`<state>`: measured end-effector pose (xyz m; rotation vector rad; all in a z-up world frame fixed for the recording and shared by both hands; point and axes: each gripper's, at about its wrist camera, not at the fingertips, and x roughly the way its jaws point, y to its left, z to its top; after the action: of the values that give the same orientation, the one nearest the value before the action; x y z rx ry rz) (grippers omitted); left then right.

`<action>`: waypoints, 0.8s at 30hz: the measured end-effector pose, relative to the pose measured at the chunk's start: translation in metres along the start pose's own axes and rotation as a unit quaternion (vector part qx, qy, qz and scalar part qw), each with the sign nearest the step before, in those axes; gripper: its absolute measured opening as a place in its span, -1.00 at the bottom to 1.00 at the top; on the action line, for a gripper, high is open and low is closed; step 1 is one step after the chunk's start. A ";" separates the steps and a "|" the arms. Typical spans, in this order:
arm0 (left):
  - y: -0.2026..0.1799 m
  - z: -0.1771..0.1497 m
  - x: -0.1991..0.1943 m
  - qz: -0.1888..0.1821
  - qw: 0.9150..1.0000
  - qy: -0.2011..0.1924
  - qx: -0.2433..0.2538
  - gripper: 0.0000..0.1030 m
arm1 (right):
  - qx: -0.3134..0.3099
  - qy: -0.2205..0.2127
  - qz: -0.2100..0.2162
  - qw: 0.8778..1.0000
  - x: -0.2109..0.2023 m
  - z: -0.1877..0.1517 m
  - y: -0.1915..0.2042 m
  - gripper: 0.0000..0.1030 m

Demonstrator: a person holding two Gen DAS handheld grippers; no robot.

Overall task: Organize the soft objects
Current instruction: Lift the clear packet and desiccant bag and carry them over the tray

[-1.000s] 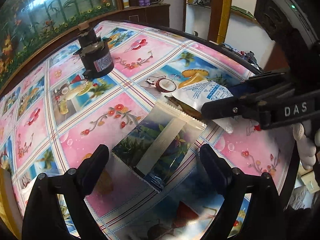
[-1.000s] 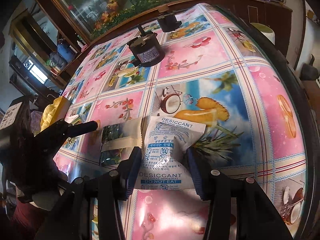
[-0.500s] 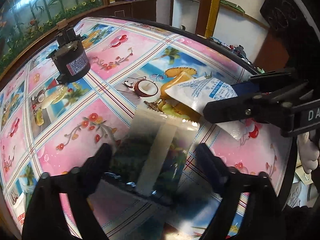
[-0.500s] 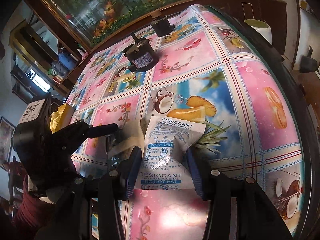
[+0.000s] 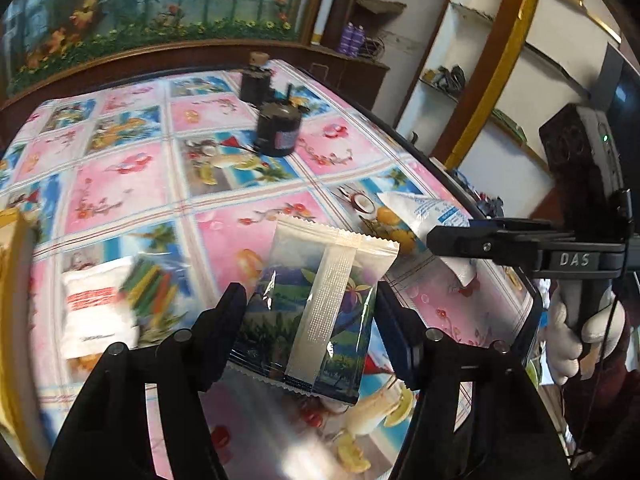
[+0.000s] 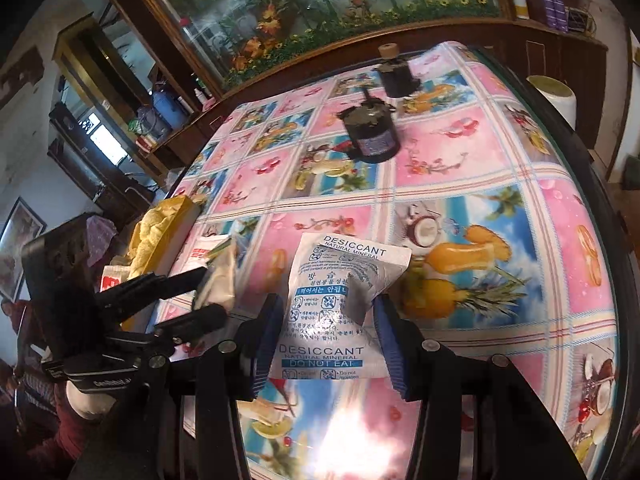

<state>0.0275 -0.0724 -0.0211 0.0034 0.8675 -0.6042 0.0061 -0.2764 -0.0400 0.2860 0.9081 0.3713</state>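
Left gripper (image 5: 310, 314) clamped on the snack packet (image 5: 316, 312), lifted clear of the tablecloth (image 5: 132, 184); right gripper (image 6: 326, 326) clamped on the desiccant pouch (image 6: 340, 292) beside that packet; carry both level, squeeze gently, avoid collision.

The desiccant packet (image 6: 334, 312) reads "DESICCANT NATURAL MINERAL, DO NOT EAT"; the right tool (image 5: 452, 240) bears "DAS".

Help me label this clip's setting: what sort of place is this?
Probably a lived-in home room, not a lab: a table under a fruit-print tablecloth, a big flower mural behind it, and cluttered wall shelves.
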 end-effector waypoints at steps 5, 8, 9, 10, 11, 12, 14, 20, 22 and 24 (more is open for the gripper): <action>0.062 0.001 -0.075 0.069 0.996 -0.039 -0.048 0.24 | -0.057 0.015 0.037 0.998 0.023 0.011 0.064 -0.06; 0.108 0.004 -0.099 0.143 0.987 -0.043 -0.064 0.24 | -0.093 0.026 0.064 0.993 0.041 0.015 0.109 -0.06; 0.124 0.006 -0.105 0.164 0.983 -0.040 -0.071 0.24 | -0.106 0.030 0.072 0.991 0.047 0.015 0.125 -0.06; 0.142 0.008 -0.108 0.181 0.980 -0.036 -0.080 0.24 | -0.119 0.034 0.080 0.989 0.055 0.016 0.142 -0.06; 0.159 0.010 -0.109 0.195 0.976 -0.033 -0.090 0.24 | -0.130 0.037 0.087 0.987 0.061 0.017 0.156 -0.06; 0.173 0.011 -0.109 0.206 0.973 -0.029 -0.097 0.24 | -0.141 0.040 0.095 0.985 0.068 0.017 0.171 -0.06; 0.199 0.013 -0.102 0.228 0.967 -0.022 -0.109 0.25 | -0.163 0.047 0.109 0.979 0.082 0.020 0.201 -0.06; 0.273 0.011 -0.086 0.224 0.959 -0.008 -0.172 0.25 | -0.215 0.074 0.129 0.965 0.129 0.024 0.277 -0.06; 0.290 0.009 -0.086 0.225 0.956 -0.004 -0.186 0.25 | -0.230 0.083 0.128 0.961 0.147 0.025 0.297 -0.06; 0.304 0.008 -0.077 0.224 0.955 0.000 -0.196 0.26 | -0.243 0.090 0.126 0.958 0.163 0.025 0.312 -0.07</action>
<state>0.1465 0.2172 -0.0321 -0.1558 0.9368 -0.0021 0.0579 0.0719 -0.0177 -0.0897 0.9296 0.8510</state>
